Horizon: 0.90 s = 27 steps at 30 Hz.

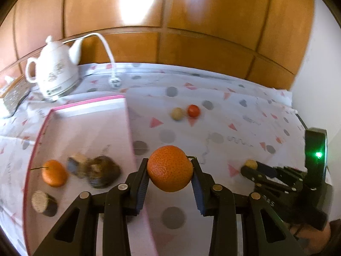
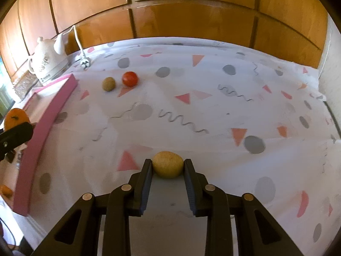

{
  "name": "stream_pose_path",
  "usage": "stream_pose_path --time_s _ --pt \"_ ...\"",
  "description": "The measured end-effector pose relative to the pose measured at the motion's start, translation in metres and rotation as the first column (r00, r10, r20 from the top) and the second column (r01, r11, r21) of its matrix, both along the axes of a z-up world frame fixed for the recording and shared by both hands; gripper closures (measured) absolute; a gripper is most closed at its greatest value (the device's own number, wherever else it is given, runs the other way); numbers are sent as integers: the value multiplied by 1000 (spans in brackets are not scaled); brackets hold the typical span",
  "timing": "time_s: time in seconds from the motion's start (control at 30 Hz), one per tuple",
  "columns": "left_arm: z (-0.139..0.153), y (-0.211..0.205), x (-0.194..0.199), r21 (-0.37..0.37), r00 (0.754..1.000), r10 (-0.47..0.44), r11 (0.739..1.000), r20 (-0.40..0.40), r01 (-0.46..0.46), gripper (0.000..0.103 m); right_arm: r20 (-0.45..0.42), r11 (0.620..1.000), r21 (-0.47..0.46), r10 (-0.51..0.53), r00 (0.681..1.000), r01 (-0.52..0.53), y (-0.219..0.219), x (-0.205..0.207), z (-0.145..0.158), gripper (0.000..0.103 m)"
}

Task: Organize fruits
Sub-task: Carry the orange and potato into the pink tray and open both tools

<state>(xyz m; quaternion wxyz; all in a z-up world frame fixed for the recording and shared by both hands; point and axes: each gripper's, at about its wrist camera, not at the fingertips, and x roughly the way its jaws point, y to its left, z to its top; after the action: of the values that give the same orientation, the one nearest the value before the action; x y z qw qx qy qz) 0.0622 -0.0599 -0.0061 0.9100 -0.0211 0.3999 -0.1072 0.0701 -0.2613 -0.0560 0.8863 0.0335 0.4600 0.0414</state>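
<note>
Left claw (image 1: 169, 176): clamped on an orange (image 1: 169, 168), pads against its two sides, fruit lifted clear of the cloth, just beside the right wall of the pink tray (image 1: 130, 128).
Right claw (image 2: 168, 168): closed narrow on a small yellow fruit (image 2: 168, 164), which sits low on the counter (image 2: 213, 106).
Pink tray, contents: second orange (image 1: 54, 173) with stem, near the left rim; three dark brown items beside it, blurred, kind unclear.
Counter, loose items: one tan ball (image 2: 109, 83) and one red tomato (image 2: 130, 78), just beside each other, well apart from both claws, toward the far side.
Cloth: white, printed with grey dots, pink triangles, squiggles.
Kettle (image 1: 55, 70): white, far left corner, cord (image 1: 106, 47) trailing to a plug on the cloth.
Backdrop: wooden panels (image 1: 191, 10).
</note>
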Motion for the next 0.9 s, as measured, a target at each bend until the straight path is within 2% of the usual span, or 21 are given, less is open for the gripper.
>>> stream_pose_path --time_s 0.27,0.47,0.73,0.9 --pt "1 43 -4 -11 994 104 995 14 -104 65 6 992 66 103 995 -103 39 -1 13 74" --pt "1 69 -5 -19 989 148 989 18 -148 65 38 969 123 211 977 -214 75 -3 33 74" --pt "8 119 12 -65 976 217 974 -8 -217 65 62 896 198 394 917 -398 133 -10 50 74" --pt "9 138 27 -49 966 257 965 -28 -258 63 72 854 216 470 880 -473 167 -6 58 74"
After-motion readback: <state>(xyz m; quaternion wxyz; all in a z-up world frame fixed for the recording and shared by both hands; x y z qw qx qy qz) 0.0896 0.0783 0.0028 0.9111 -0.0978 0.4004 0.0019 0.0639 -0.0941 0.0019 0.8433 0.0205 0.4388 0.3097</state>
